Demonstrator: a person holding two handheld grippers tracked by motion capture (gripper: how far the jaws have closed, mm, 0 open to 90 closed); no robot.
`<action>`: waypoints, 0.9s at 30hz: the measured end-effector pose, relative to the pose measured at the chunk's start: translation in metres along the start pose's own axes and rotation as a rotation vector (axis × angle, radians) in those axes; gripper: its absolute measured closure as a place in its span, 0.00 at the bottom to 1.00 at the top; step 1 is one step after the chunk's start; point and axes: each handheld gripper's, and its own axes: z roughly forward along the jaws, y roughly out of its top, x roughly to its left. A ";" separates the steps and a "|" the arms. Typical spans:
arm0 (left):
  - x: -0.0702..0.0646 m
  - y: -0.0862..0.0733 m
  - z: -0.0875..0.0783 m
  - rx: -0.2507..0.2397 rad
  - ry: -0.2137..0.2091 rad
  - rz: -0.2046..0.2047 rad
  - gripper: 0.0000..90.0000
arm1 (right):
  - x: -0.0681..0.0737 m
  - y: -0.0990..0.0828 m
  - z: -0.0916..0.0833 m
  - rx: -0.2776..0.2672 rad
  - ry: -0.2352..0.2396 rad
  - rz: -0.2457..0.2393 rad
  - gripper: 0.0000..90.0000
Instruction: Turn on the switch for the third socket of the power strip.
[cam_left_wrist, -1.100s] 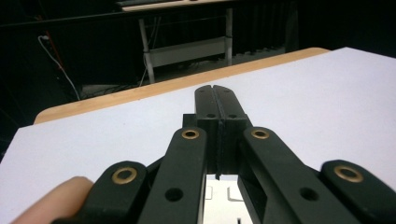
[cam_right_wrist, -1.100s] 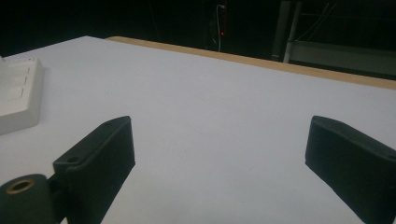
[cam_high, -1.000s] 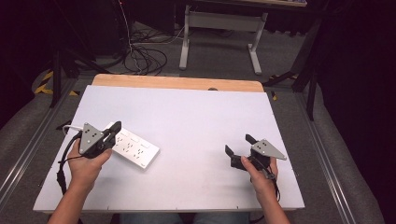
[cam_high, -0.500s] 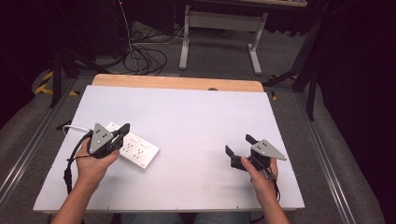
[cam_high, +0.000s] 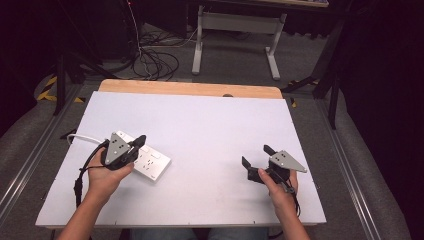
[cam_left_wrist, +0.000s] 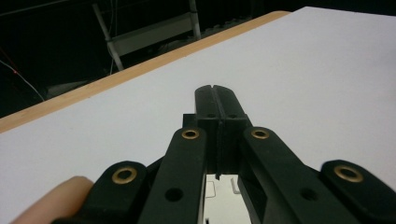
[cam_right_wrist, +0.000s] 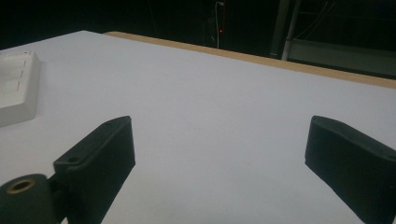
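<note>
Sitting right under the left claw (cam_high: 139, 141), jaws pressed together, the power strip (cam_high: 150, 162) runs 10-to-4 on the bench (cam_high: 210, 130); right claw (cam_high: 256, 156), spread, is well apart at 3.

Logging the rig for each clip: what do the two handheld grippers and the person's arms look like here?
Both grippers are black, each with a grey three-cornered plate on top. The left gripper has linkage arms with brass-coloured rivets, and a black cable loops from it past the wrist. The right gripper has flat, blocky black jaws and a dark cable trailing along the hand. Both forearms are bare, with no sleeves or gloves in view.
</note>
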 end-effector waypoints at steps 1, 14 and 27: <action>-0.001 0.000 0.001 0.002 -0.001 0.005 1.00 | 0.000 0.000 0.000 0.001 0.000 -0.001 0.10; -0.005 -0.002 0.007 0.045 -0.020 0.034 1.00 | 0.000 0.000 0.000 0.000 -0.002 -0.001 0.10; -0.013 -0.006 0.020 0.140 -0.062 0.094 1.00 | 0.000 0.000 0.000 0.002 0.001 -0.003 0.10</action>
